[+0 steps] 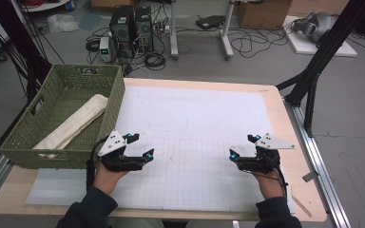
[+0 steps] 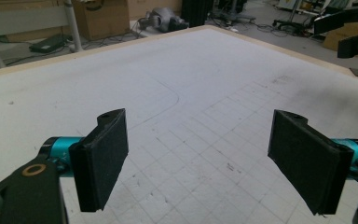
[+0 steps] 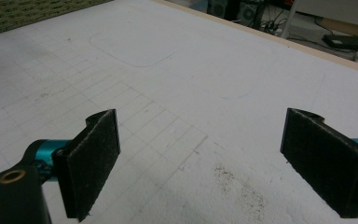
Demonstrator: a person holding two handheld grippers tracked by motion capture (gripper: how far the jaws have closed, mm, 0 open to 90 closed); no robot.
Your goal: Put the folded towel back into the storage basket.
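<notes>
Both grippers idle near the table's front edge, jaws spread, nothing held.

Left gripper (image 1: 140,145) sits just right of the green basket (image 1: 24,137) at the table's left edge; the rolled white towel (image 1: 73,124) lies inside it, diagonal, apart from the jaws. Right gripper (image 1: 243,146) hovers near the front-right corner. Between them only the gridded white mat (image 1: 195,109); the basket wall stands between left gripper and towel.

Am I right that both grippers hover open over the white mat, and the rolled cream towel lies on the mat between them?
Not quite. Both the left gripper and the right gripper do hover open over the white mat, but the rolled cream towel lies inside the green woven basket at the table's left, as the high view shows.
</notes>
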